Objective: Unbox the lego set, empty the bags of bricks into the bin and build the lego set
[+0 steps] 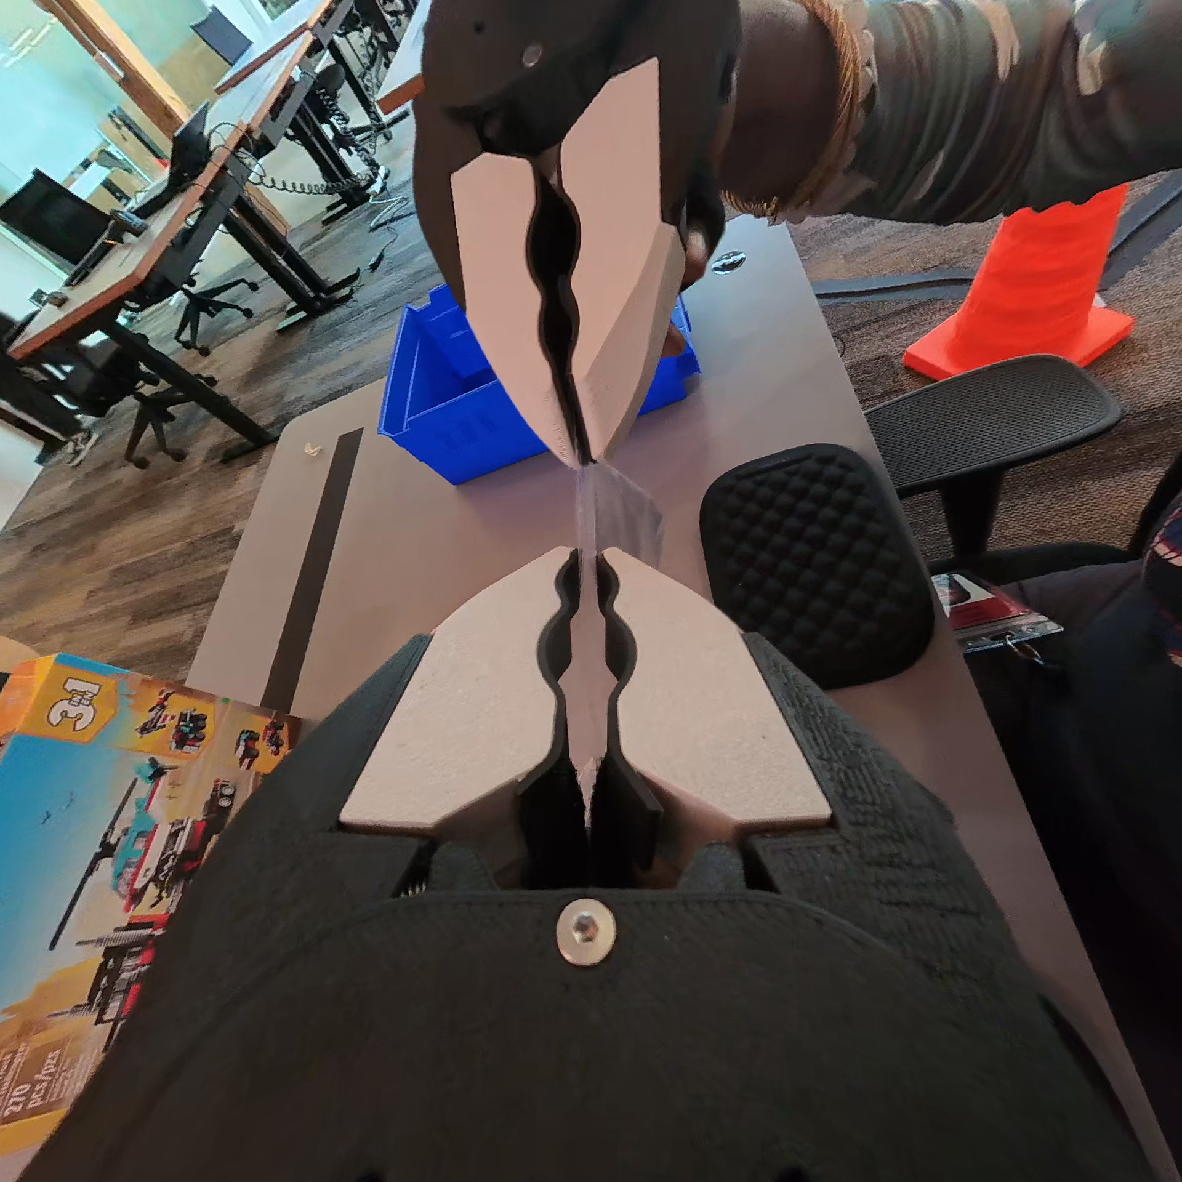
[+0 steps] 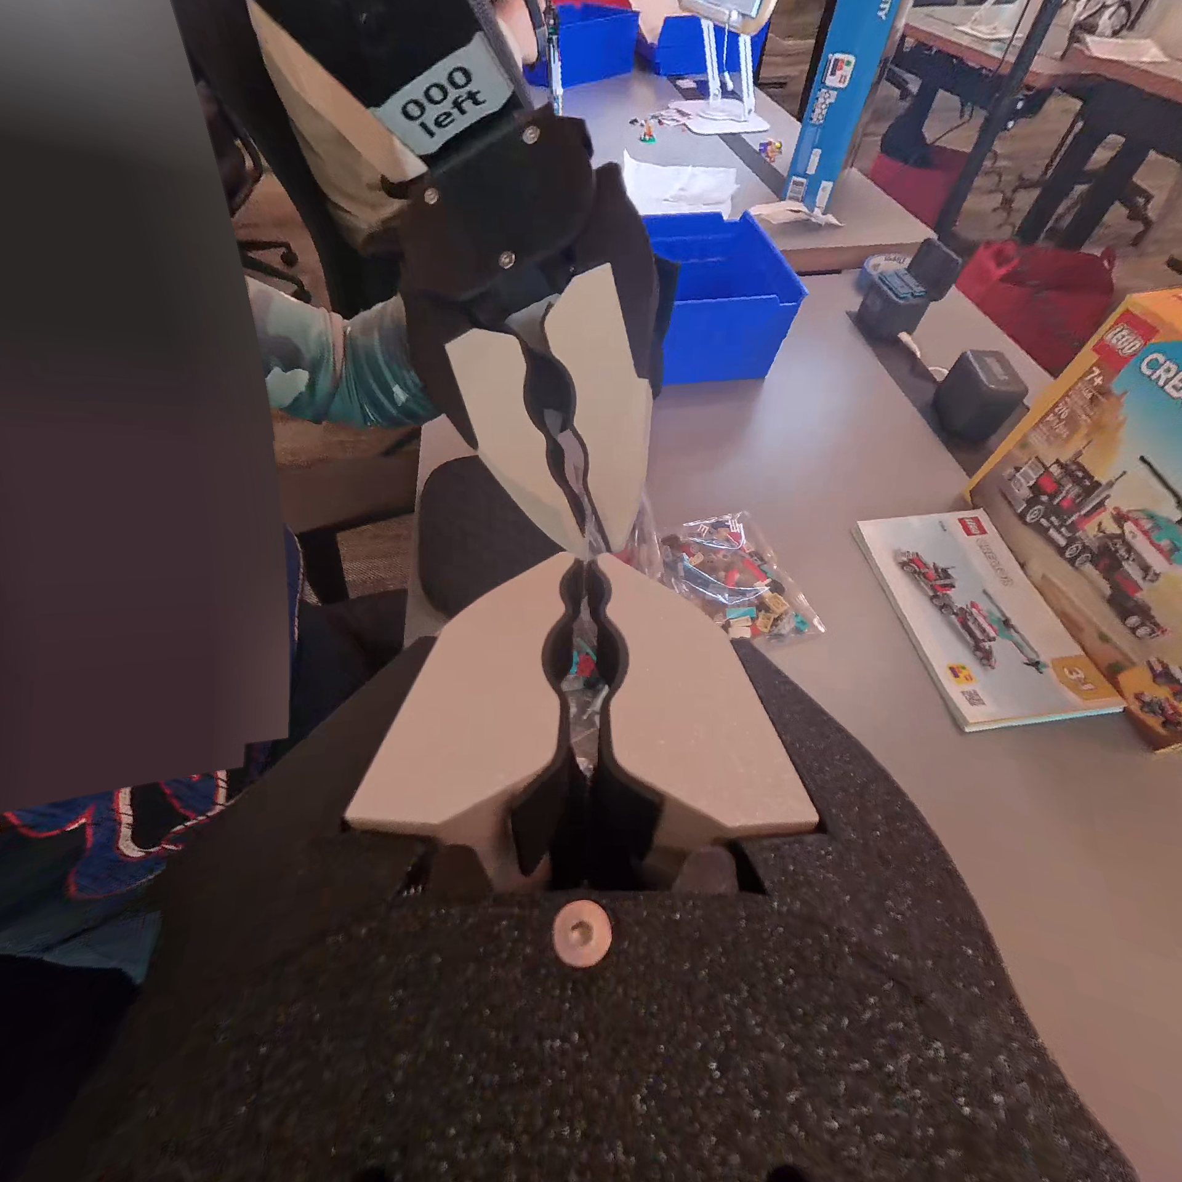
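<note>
Both grippers pinch the clear plastic of a bag of bricks (image 2: 735,575) and face each other tip to tip above the grey table (image 1: 409,543). My left gripper (image 1: 585,559) is shut on the film (image 1: 614,512), which stretches up to the right gripper (image 1: 579,454). In the right wrist view my right gripper (image 2: 585,563) is shut on the same plastic, right against the left gripper (image 2: 598,540). The bag's coloured bricks lie on the table to the right and show through the finger gap. The blue bin (image 1: 448,409) stands behind the grippers and looks empty.
The lego box (image 2: 1119,480) and the instruction booklet (image 2: 978,614) lie at the table's right. A black padded armrest (image 1: 812,563) and a chair sit by the table edge. An orange cone (image 1: 1036,288) stands on the floor. A small black device (image 2: 978,396) sits near the box. The tips of both grippers are at nearly the same place.
</note>
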Tool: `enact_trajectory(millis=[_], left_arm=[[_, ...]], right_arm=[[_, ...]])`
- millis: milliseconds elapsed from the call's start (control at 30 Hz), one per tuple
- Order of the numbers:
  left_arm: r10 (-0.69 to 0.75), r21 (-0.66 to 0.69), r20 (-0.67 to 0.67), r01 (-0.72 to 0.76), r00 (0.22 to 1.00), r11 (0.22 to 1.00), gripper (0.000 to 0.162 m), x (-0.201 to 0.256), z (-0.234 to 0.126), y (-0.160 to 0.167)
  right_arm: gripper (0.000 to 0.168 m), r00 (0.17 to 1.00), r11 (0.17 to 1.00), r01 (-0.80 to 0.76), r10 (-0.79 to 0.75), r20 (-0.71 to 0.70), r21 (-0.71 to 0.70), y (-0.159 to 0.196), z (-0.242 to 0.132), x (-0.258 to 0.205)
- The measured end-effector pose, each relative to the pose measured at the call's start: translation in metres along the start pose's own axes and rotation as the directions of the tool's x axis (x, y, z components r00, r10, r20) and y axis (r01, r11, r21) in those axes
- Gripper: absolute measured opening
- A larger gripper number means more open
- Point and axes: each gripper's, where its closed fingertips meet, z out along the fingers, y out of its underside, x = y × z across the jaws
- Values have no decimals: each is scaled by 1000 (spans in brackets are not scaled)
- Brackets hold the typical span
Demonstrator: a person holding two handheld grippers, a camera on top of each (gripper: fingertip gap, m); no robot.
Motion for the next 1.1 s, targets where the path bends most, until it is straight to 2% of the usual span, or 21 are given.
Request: enact_trajectory(millis=[33,133,167,433,567,667,833,1000,1100], left_arm=[[-11,4,-11,11,1000,1000,6,1,0,-1],[-40,13,-34,40,999,999,28,0,2,-7],[-35,10,-43,35,998,999,28,1,4,-9],[33,8,15,-33,999,999,1,-2,11,-19],[47,2,14,-47,999,999,0,-1,13,-17],[32,6,-7,-32,999,999,0,1,14,-16],[21,14,-34,-20,999,1000,0,5,16,-16],[18,22,-34,-17,999,1000,0,8,16,-15],[47,21,13,-48,999,999,0,9,18,-13]], right_arm=[[0,1000,1000,25,-26,-17,-1,0,0,1],[0,986,991,136,-137,-92,-19,1,-1,5],[0,981,986,163,-165,-106,-26,0,-1,5],[0,956,969,231,-242,-167,-84,3,-1,4],[2,941,959,270,-282,-188,-86,4,-1,5],[7,898,923,377,-383,-215,-74,-1,-4,2],[8,816,848,498,-529,-231,-182,4,-1,2],[1,856,874,455,-482,-186,-171,6,1,-3],[0,927,937,323,-342,-152,-134,10,3,-4]])
